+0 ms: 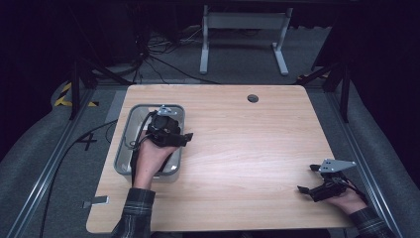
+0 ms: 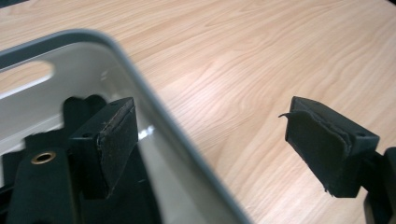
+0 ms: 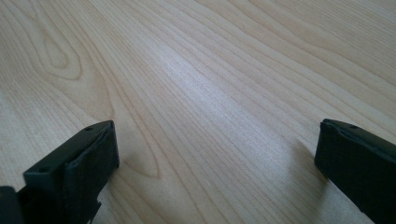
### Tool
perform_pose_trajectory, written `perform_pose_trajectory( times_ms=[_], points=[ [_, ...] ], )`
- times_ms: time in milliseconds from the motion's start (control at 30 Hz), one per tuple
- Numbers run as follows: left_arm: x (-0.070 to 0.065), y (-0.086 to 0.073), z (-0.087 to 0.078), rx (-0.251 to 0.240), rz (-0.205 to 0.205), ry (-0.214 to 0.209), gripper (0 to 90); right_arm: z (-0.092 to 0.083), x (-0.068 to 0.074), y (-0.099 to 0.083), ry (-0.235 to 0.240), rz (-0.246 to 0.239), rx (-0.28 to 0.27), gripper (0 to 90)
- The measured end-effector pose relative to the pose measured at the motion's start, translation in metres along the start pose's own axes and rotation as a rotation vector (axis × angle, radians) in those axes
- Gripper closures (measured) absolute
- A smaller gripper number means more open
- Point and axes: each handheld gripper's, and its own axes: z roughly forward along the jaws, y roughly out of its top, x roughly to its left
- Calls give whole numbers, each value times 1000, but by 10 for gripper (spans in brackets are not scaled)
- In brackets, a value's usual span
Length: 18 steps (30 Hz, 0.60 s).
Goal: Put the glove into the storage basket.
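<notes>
Plaid sleeves come in at the bottom edge of the high view, one forearm per side. Left hand [image 1: 151, 153] holds the left gripper [image 1: 184, 138] over the right half of the grey metal tray [image 1: 126, 130], which sits at the table's left side, its left wall near the table edge. Right gripper [image 1: 308, 179] sits near the table's [image 1: 237, 144] right front corner, just beside the right edge, jaws pointing left toward the middle.

Open room: whole centre and far half of the wooden top is bare, apart from a small round hole [image 1: 252, 98] near the far edge. The two grippers are well apart.

Left gripper view: jaws spread wide, nothing between them. One jaw hangs inside the tray, the other outside over bare wood, so the tray's right rim [image 2: 154, 102] runs between them. Contact with the rim: can't tell. Pad edges look frayed.

Right gripper view: jaws wide apart, holding nothing, low over bare wood grain; touching the table or not, can't tell.
</notes>
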Motion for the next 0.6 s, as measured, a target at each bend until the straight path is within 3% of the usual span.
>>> perform_pose_trajectory(
  times_ms=[333, 400, 433, 600],
  points=[
    [-40, 2, 26, 7, 64, -74, 178, 0, 0, 0, 0, 0, 0, 2],
    [-43, 3, 28, 9, 68, -81, 178, 0, 0, 0, 0, 0, 0, 2],
    [-52, 2, 33, 5, 83, -96, 177, 0, 0, 0, 0, 0, 0, 2],
    [-65, 0, 42, 7, 106, -127, 177, 0, 0, 0, 0, 0, 0, 2]
  ],
)
